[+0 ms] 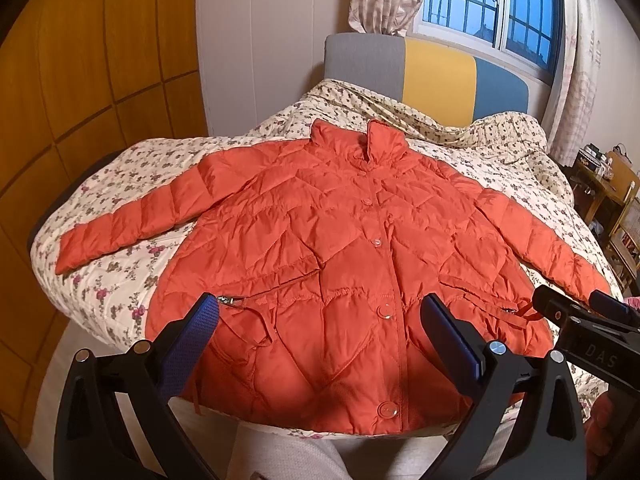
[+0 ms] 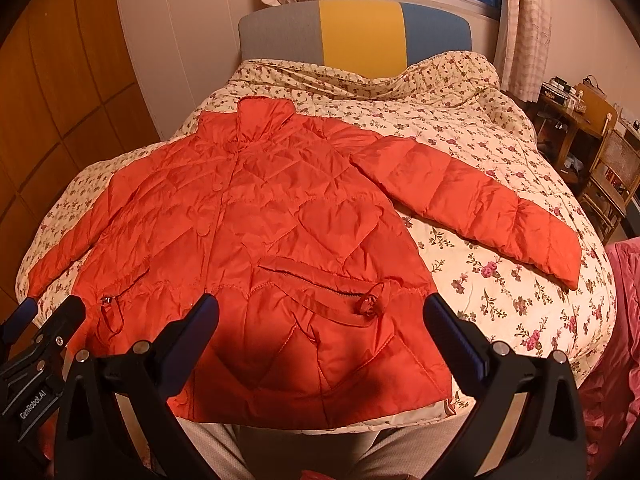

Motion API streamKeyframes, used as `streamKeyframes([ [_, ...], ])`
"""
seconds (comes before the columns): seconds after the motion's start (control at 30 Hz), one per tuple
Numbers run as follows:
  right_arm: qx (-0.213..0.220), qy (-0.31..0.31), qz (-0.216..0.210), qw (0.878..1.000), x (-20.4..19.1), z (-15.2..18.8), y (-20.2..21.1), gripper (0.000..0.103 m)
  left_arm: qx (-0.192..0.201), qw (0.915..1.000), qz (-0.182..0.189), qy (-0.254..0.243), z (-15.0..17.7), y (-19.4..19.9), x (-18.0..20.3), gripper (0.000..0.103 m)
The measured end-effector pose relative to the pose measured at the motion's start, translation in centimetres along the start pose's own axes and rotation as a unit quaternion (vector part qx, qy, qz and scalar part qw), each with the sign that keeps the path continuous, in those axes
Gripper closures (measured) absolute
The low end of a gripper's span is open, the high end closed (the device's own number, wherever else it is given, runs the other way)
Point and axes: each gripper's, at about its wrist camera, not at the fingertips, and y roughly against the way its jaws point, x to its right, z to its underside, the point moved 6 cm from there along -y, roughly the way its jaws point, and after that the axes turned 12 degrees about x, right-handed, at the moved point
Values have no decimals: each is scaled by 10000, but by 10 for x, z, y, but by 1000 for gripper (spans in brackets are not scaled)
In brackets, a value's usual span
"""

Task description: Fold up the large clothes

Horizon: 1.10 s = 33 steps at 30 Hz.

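A: One jacket (image 1: 340,264), orange and quilted, lies face up and buttoned across the bed (image 1: 120,280), filling the middle of both views, collar toward the headboard (image 2: 360,36) at the top, hem at the near edge at the bottom.

B: And the tongs?

A: Two pairs. The left tongs (image 1: 320,320) hang over the hem with jaws spread wide, nothing between them. The right tongs (image 2: 320,320) likewise, released and empty, above the lower right part of the jacket.

B: How would it handle?

A: I'd judge it light and puffy, soft all through, with a slick shell that may slide out of a shallow pinch. It will spring back, so folds want pressing down.

B: Where to take hold?

A: Probably at the cuffs. Two sleeves are spread out: one (image 1: 128,224) reaching to the left of the left wrist view, the other (image 2: 480,200) to the right of the right wrist view. A seam or cuff edge gives firmer purchase than the padded middle.

B: Anything else to count?

A: Five buttons I can make out down the front, two zipped pockets, one at each side near the waist, and a drawstring knot (image 2: 370,304) by the right pocket.
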Motion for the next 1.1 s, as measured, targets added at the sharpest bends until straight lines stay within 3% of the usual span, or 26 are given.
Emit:
streamKeyframes([
  [0.6,-187,-137,246,9994,20,0,-33,2,-409,9989,199,118,8,-36,-2,3],
  [0.73,-131,-498,439,9977,56,-3,-53,2,-465,9982,256,274,10,-56,-11,3],
  [0.83,22,-1008,263,9946,92,-4,-69,2,-494,9985,-34,233,11,-81,-25,3],
  [0.97,-187,-1448,716,9867,143,4,-91,2,-596,9979,-228,83,10,-118,-42,3],
  [1.1,-232,-2046,1217,9710,194,14,-110,3,-550,9980,-231,195,6,-146,-59,3],
])
